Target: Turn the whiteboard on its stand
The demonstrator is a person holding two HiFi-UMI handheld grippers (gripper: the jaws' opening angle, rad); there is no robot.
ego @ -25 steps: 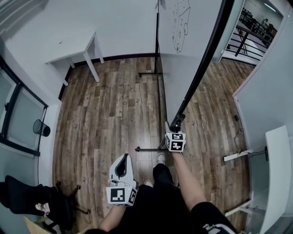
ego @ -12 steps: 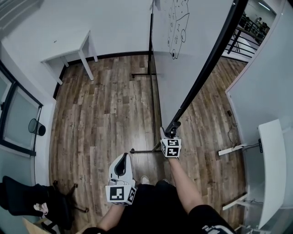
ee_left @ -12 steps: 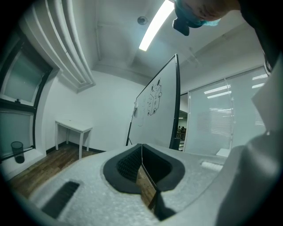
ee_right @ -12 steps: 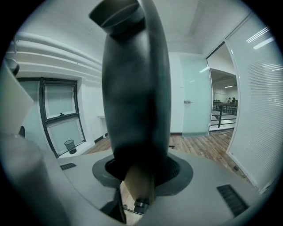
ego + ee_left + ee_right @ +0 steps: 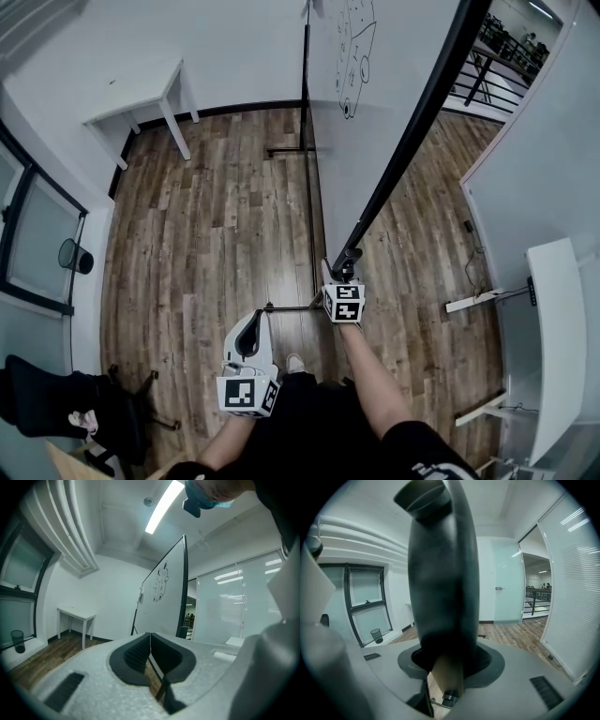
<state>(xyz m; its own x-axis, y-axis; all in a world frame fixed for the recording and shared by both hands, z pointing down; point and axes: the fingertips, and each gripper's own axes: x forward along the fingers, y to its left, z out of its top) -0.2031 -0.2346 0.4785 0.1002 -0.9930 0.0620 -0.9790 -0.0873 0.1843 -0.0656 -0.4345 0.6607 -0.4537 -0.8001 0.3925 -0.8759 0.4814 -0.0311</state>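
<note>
Bright, even overhead light; strong fisheye distortion

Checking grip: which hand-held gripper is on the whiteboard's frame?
The right hand-held gripper: its jaws clamp the whiteboard's black frame; the left hand-held gripper is shut and empty.

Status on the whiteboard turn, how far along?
Done: right gripper clamped on the black frame edge of the whiteboard. In hand: the turn; board stands angled to the back wall. To do: finish the swing, release. Left gripper shut, empty.
</note>
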